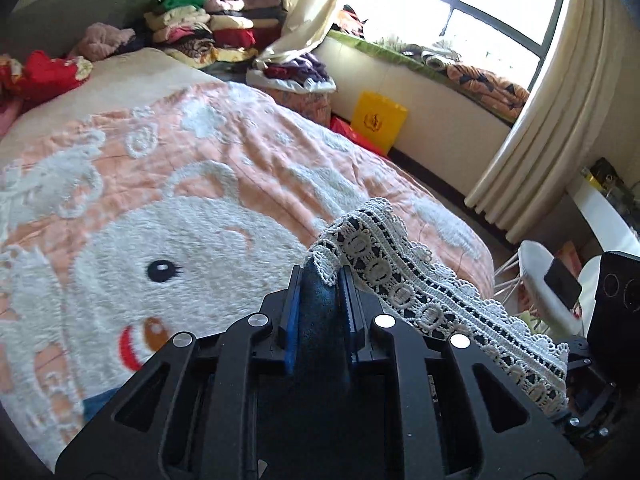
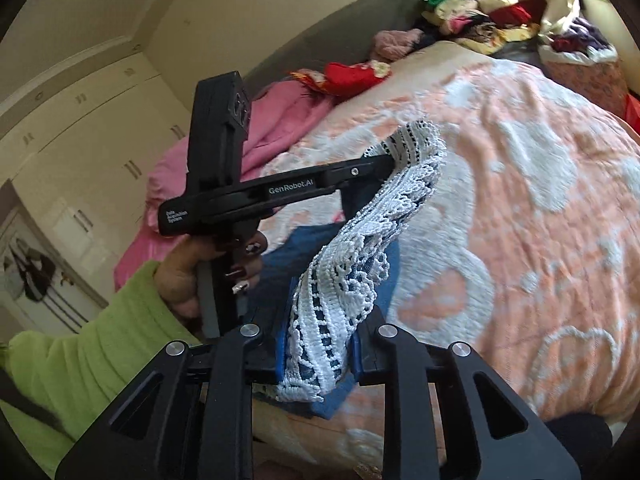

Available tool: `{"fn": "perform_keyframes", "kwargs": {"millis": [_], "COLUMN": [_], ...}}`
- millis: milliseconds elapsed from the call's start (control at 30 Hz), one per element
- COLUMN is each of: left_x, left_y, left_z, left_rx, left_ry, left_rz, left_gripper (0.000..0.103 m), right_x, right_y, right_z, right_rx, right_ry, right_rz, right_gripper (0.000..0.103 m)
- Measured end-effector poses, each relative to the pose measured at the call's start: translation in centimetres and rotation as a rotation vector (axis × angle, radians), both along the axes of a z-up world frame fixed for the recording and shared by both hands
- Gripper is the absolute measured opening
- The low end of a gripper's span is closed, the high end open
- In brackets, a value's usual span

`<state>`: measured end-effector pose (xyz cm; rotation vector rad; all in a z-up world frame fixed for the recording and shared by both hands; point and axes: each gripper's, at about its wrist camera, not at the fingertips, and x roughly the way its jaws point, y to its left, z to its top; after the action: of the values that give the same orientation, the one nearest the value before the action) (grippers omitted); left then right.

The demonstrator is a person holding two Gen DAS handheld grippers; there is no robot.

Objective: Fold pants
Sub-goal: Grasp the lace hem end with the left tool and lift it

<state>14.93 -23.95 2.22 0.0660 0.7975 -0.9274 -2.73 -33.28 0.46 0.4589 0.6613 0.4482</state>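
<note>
Above the peach-and-white bear-patterned bedspread (image 1: 168, 168), the blue denim pants with a white lace-trimmed hem (image 2: 348, 280) hang lifted between both tongs. The left tongs (image 1: 322, 304) are clamped on a bunch of denim at one end of the lace band, which drapes off to the right. The right tongs (image 2: 316, 354) are closed on the lace at the other end. A hand in a lime-green fleece sleeve (image 2: 200, 276) holds the left tool's handle. Stacks of folded clothes (image 1: 208, 28) sit beyond the bed.
</note>
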Motion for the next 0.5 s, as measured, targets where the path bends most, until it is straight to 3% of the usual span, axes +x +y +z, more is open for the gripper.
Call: {"fn": "perform_keyframes", "kwargs": {"millis": [167,333,500], "left_x": [-0.3,-0.1,-0.5], "left_y": [4.4,8.9,14.5], "left_z": [0.3,-2.6,-3.9], "left_rx": [-0.022,-0.014,-0.091], "left_ry": [-0.005,0.065,0.127], "left_rz": [0.086,0.203,0.350], "left_gripper": [0.011,0.012,0.013], "right_x": [1.9,4.2,4.7], "right_y": [4.5,8.7,12.9], "right_z": [0.2,-1.8,-3.2], "right_rx": [-0.039,-0.070,-0.164], "right_ry": [0.008,0.080,0.109], "right_rz": [0.108,0.179,0.248], "right_gripper": [0.021,0.021,0.021]}}
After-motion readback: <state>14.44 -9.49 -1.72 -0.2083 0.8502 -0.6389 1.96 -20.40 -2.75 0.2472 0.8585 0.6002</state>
